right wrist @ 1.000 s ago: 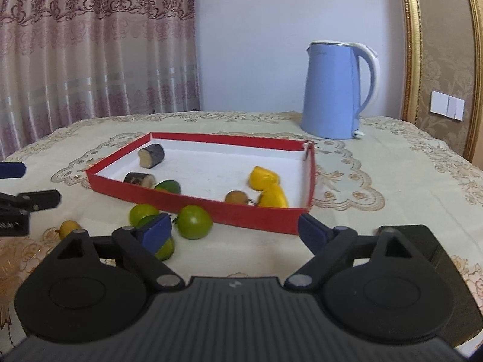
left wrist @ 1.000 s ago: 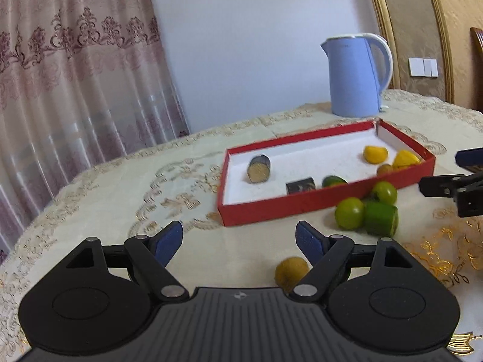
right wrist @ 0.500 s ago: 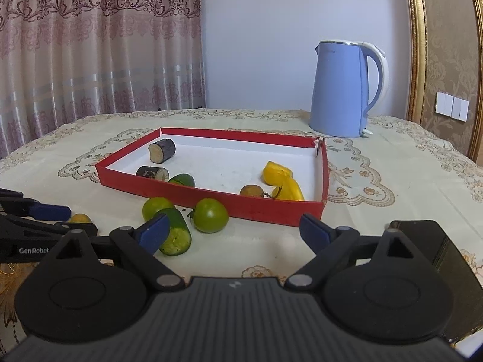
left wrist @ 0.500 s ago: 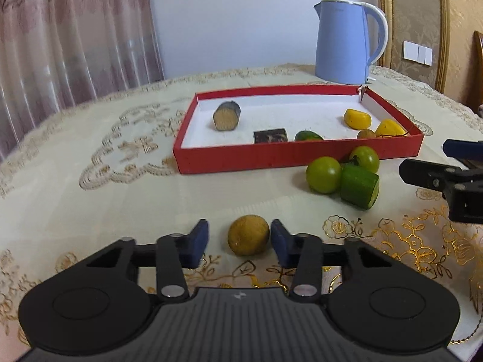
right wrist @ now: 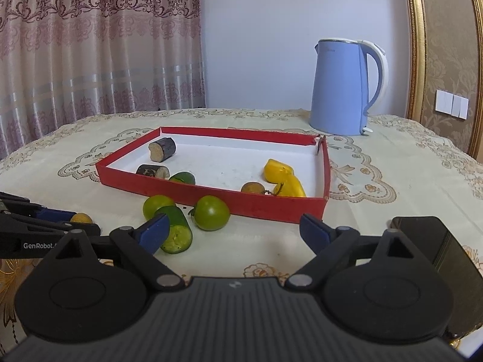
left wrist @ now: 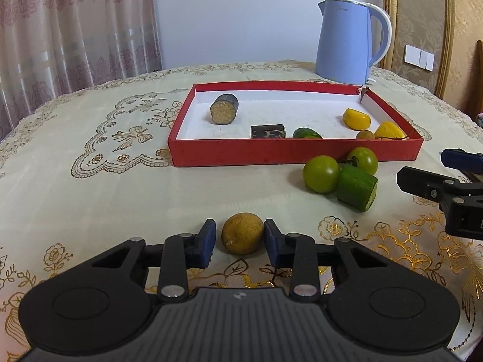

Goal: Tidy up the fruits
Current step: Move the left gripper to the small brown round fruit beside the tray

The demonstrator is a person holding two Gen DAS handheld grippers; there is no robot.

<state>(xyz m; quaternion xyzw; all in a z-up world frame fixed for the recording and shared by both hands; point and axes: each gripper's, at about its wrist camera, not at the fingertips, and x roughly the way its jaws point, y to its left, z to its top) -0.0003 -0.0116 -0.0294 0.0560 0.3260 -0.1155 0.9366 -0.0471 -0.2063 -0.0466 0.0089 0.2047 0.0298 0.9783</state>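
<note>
A brownish-yellow round fruit (left wrist: 242, 233) lies on the tablecloth between the blue pads of my left gripper (left wrist: 240, 242). The right pad touches it; a thin gap shows at the left pad. The same fruit shows in the right wrist view (right wrist: 81, 218). Two green tomatoes (left wrist: 321, 173) (left wrist: 363, 159) and a cut cucumber piece (left wrist: 357, 190) lie in front of the red tray (left wrist: 271, 151). My right gripper (right wrist: 234, 235) is open and empty, its left pad near the cucumber piece (right wrist: 176, 233). The tray holds yellow pieces, dark log pieces, a green piece and a small brown fruit.
A blue electric kettle (left wrist: 347, 40) stands behind the tray. A black flat object (right wrist: 434, 241) lies on the table at the right of my right gripper. Curtains hang at the left behind the table. The right gripper shows at the right edge of the left wrist view (left wrist: 443, 181).
My left gripper has narrowed around the brownish-yellow fruit and moved closer to it. My right gripper has shifted forward slightly, staying open.
</note>
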